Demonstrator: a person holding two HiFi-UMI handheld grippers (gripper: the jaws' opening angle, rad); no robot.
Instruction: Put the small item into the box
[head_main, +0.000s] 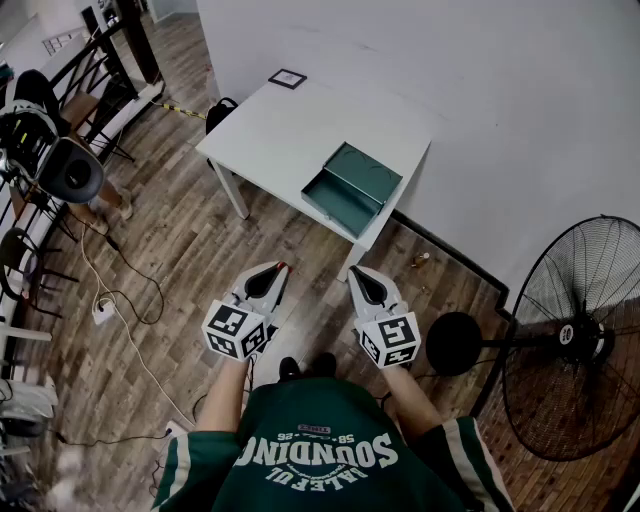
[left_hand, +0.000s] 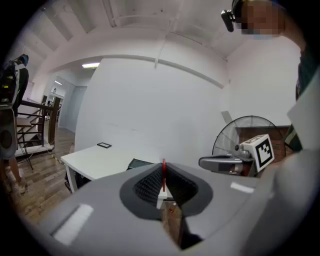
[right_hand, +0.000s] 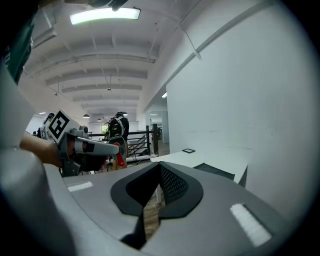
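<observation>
Left gripper (head_main: 281, 267) is pinching small red item (left_hand: 163, 172); right gripper (head_main: 353, 270) is sitting closed, empty; green box (head_main: 350, 187) is lying open, far.

One table (head_main: 290, 130), one box (head_main: 352, 187), one small item (head_main: 287, 78), one fan (head_main: 575, 335), and two claws: left claw (head_main: 283, 267), right claw (head_main: 352, 271).

A small red thing (left_hand: 163, 170) pinched at the closed tips of the left gripper (left_hand: 163, 176) shows only as a thin sliver, too small to tell what it is. That gripper's grey body hides most of the open green metal box (left_hand: 137, 163) in the left gripper view. The flat dark-framed square (head_main: 287, 78) on the white table (head_main: 280, 135) is too small to identify, as is the tiny pale object (head_main: 421, 260) on the wood floor (head_main: 190, 250). The black pedestal fan (head_main: 570, 340) is cut off by the head view's right edge.
</observation>
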